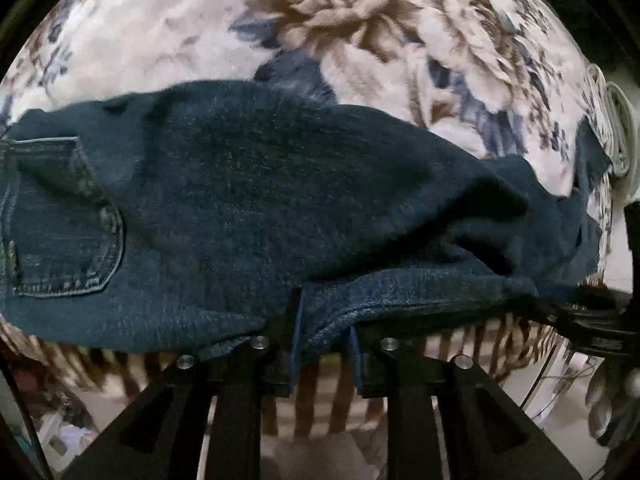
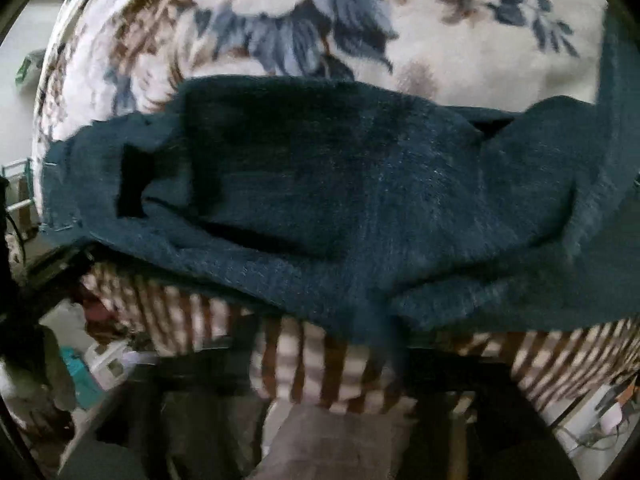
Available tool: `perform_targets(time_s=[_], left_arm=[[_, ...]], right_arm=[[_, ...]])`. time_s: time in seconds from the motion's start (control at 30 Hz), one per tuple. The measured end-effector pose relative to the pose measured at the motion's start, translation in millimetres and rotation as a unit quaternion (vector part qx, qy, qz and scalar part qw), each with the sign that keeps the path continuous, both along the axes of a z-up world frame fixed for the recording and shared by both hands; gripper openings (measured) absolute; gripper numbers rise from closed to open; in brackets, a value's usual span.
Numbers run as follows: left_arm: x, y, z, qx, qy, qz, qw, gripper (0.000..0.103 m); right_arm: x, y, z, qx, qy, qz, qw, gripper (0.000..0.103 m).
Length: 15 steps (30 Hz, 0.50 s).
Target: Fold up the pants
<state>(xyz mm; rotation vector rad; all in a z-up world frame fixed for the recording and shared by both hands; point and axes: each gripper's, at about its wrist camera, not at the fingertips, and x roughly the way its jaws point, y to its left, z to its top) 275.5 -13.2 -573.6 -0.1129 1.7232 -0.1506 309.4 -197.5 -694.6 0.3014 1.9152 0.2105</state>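
Note:
Dark blue jeans (image 1: 248,200) lie across a floral blanket (image 1: 360,32), a back pocket (image 1: 60,220) showing at the left. My left gripper (image 1: 324,332) is shut on the near edge of the jeans, denim bunched between its blue pads (image 1: 296,336). In the right wrist view the jeans (image 2: 320,200) drape over the bed's near edge. My right gripper (image 2: 384,340) is blurred and dark under the cloth; its jaws seem closed on a fold of denim.
The blanket's striped border (image 2: 304,364) hangs over the bed edge (image 1: 460,344). The right gripper's black body (image 1: 592,320) shows at the right of the left wrist view. Cluttered floor items (image 2: 100,360) lie below left. A white cable (image 1: 620,136) lies at far right.

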Motion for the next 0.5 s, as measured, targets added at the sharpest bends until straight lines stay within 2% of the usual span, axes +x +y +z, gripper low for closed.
perform_targets(time_s=[0.03, 0.13, 0.2, 0.27, 0.3, 0.4, 0.5], left_arm=[[-3, 0, 8, 0.002, -0.010, 0.001, 1.0000, 0.018], [-16, 2, 26, 0.004, -0.027, 0.013, 0.9995, 0.019], [-28, 6, 36, 0.012, -0.035, 0.020, 0.9991, 0.019], [-34, 9, 41, 0.017, -0.041, 0.020, 0.9988, 0.020], [-38, 10, 41, 0.018, -0.045, 0.025, 0.9985, 0.020], [-37, 10, 31, 0.017, -0.055, 0.036, 0.9977, 0.020], [-32, 10, 9, 0.022, -0.053, 0.042, 0.9974, 0.020]], right_arm=[[2, -4, 9, 0.004, -0.001, -0.010, 1.000, 0.098], [11, -18, 30, -0.003, -0.013, -0.029, 0.999, 0.098], [16, -46, 51, -0.013, -0.029, -0.067, 0.997, 0.098], [24, -67, 61, -0.041, -0.045, -0.100, 0.993, 0.098], [32, -81, 66, -0.071, -0.062, -0.117, 0.989, 0.098], [69, -126, 57, -0.141, -0.087, -0.146, 0.975, 0.098], [103, -165, 19, -0.173, -0.078, -0.187, 0.964, 0.098]])
